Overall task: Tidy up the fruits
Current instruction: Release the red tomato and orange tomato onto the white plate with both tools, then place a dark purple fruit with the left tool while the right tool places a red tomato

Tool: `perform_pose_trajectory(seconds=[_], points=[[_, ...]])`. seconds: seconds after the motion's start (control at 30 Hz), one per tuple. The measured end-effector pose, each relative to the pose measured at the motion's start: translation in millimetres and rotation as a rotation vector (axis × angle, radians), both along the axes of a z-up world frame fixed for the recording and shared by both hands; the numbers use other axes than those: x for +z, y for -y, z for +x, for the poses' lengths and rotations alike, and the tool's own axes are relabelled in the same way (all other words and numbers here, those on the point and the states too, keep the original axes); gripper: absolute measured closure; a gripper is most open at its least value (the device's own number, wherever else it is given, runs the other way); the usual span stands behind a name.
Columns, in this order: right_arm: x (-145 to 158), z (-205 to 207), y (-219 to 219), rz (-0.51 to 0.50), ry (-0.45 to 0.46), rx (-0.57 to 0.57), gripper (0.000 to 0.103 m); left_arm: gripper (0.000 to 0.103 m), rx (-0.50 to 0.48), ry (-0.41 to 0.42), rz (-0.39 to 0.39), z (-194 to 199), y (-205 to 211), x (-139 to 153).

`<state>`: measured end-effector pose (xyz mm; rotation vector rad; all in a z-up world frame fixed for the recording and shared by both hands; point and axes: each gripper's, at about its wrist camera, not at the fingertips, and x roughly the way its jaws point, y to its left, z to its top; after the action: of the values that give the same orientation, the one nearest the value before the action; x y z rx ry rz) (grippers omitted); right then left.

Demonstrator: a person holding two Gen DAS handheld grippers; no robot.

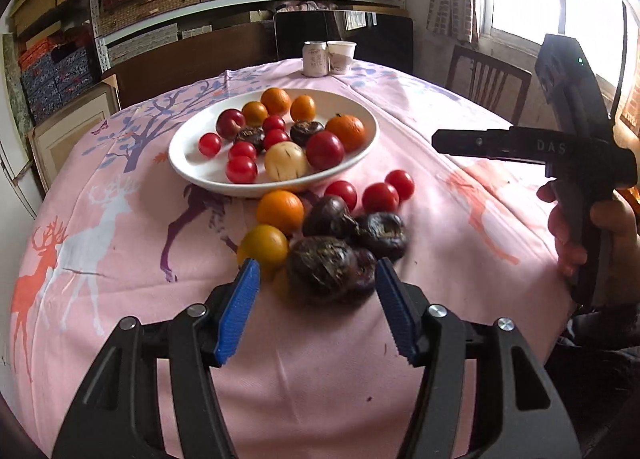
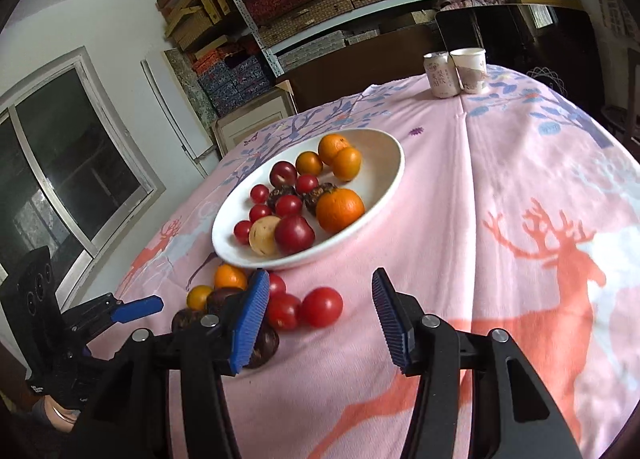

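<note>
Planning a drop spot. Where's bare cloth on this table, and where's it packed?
Free: the pink tablecloth right of the white plate, running back to the can and paper cup; also the near strip below the right gripper. Crowded: the plate itself, and the loose pile at its near rim, tomatoes, oranges, dark fruits, where the left gripper sits, jaws open.

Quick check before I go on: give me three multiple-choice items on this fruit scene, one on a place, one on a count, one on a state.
1. The can and paper cup stand:
A. on the plate
B. at the table's far edge
C. on the shelf

2. Red cherry tomatoes loose on the cloth:
A. one
B. three
C. six

3. The left hand-held gripper is:
A. open, empty
B. shut on an orange
C. shut on the plate

Answers:
1 B, they stand beyond the white plate.
2 B, three lie beside the dark fruits.
3 A, its blue pads stand apart.
</note>
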<state>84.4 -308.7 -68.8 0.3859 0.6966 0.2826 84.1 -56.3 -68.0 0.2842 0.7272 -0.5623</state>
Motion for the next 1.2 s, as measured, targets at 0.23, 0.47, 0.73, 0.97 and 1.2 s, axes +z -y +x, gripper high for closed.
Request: perform_pose_trajectory(seconds=[0.23,0.47,0.73,0.97,1.2], points=[[-6,0,-10,-0.051,-0.014,0.021,0.049,0.057,0.048,-0.02,-0.009,12,8,-16],[-8,2,-23,-0.124,-0.044,0.045,0.049,0.061,0.09,0.035,-0.147,3,-16,-3],[-15,37,-29,-0.075,-0.145,0.05,0.072,0.061,0.147,0.002,-0.218,11,-32,-4],[-22,50,-24,0.011,-0.277,0.035,0.063,0.061,0.132,-0.001,-0.233,9,-32,-5],[-22,39,-22,-0.018,-0.302,0.104,0.065,0.061,0.118,-0.019,-0.256,12,-34,-5]])
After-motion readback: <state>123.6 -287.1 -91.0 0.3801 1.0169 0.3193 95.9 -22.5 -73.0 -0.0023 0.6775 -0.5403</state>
